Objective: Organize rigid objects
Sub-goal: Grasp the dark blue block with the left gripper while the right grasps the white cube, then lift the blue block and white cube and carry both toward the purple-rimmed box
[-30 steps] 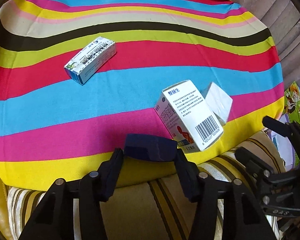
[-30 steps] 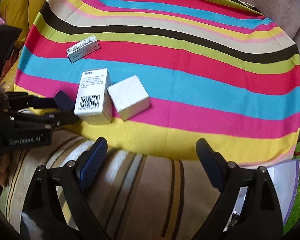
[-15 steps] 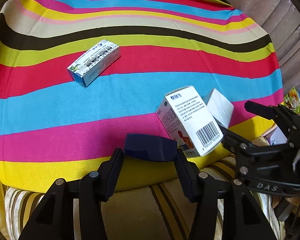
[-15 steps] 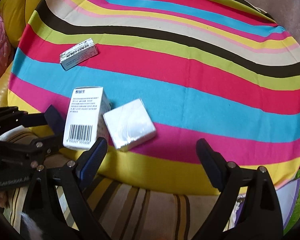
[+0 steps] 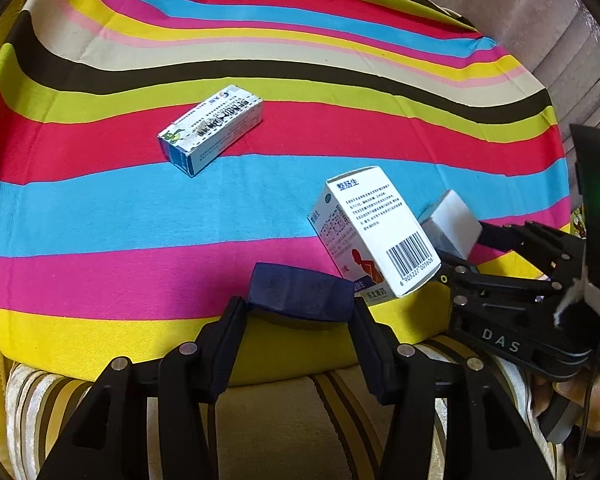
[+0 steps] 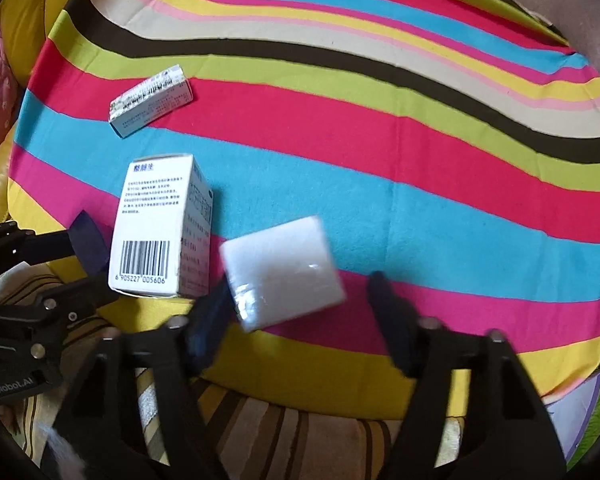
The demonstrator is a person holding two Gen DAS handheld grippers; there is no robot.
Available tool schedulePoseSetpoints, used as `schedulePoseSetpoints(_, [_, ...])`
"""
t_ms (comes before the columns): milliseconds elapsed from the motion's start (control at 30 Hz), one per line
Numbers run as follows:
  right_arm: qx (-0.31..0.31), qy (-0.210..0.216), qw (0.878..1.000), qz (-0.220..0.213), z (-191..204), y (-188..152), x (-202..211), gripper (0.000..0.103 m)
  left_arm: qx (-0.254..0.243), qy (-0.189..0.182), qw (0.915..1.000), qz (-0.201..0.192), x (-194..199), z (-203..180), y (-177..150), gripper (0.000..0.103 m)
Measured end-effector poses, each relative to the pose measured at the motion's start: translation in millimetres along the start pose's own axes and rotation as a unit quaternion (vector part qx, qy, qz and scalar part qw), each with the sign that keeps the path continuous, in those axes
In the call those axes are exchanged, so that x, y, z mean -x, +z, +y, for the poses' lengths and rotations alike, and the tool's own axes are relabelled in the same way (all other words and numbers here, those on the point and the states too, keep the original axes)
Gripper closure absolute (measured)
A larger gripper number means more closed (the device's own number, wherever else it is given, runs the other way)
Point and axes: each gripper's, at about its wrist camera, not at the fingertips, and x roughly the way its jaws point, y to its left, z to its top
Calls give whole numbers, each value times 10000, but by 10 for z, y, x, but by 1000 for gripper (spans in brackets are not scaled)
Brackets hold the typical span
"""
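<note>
The left gripper [image 5: 300, 312] points steeply down, its jaws clamped on a dark blue block. The right gripper [image 6: 296, 312], also angled down, has just been closing its jaws, which stand either side of a white box.

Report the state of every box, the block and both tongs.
dark blue block: clamped, held off the cloth.
left tongs: shut on dark blue block.
white cube: between the right tongs.
right tongs: just been closing; one pad clear of white cube.
barcode box: standing on end.
long box: lying flat, apart.
</note>
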Motion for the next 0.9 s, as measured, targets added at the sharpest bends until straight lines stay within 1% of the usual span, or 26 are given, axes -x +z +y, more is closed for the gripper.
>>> schedulePoseSetpoints(67, [-33,41,10000,-30,-11,-8,17,50,31,20,10000,-29,9,-3,2,50])
schedulePoseSetpoints(100, [-29,28,10000,-43,-9,-13,26,51,45,37,10000,-44,15,1,3,50])
schedulePoseSetpoints(267, [-69,-111,9998,-178,-9,-56,111,51,75,174,9996,-194,70,-28,16,50])
schedulePoseSetpoints(533, [-263,-242,9981,-492,-46,-167,357,51,127,330,9973,-637,262,-152,17,50])
schedulePoseSetpoints(700, [-402,-258,9969,-619,-89,-232,493,51,68,299,9967,-747,385,-254,-21,50])
schedulePoseSetpoints(900, [-509,-240,9960,-690,-133,-253,516,51,9,279,9965,-791,460,-359,-93,50])
